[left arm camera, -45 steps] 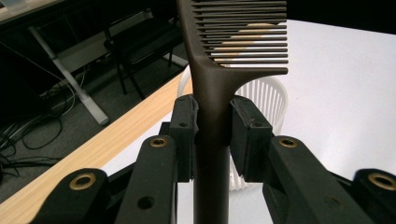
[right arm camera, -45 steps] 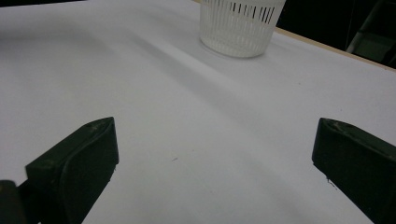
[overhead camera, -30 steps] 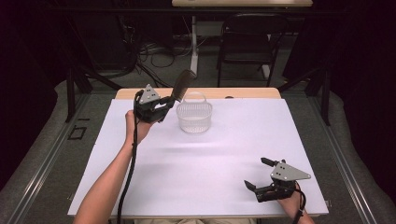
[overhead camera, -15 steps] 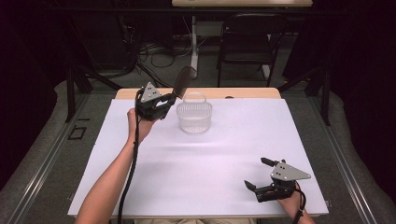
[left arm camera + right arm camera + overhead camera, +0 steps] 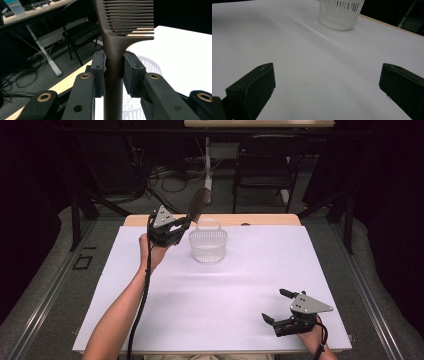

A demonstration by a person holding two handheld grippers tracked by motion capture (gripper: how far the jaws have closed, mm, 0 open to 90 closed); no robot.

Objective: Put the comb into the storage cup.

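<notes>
Left tongs [image 5: 176, 227]: raised over the far left of the table [image 5: 250, 285], pinching the handle of a dark brown comb [image 5: 117, 37]; comb teeth point up and away, just beside the rim of the basket [image 5: 207, 245]. Basket: white, slotted, standing on the white table near its far edge. Right tongs [image 5: 278, 306]: spread wide, holding nothing, low at the near right corner, well apart from the basket.

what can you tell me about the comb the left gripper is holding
The comb is dark brown, plastic by its look, with a thick straight handle and a row of fine parallel teeth branching off one side. The left gripper clamps its handle between both pads. It points up and away from the hand, raised off the table beside the white slotted basket, not touching it.
</notes>
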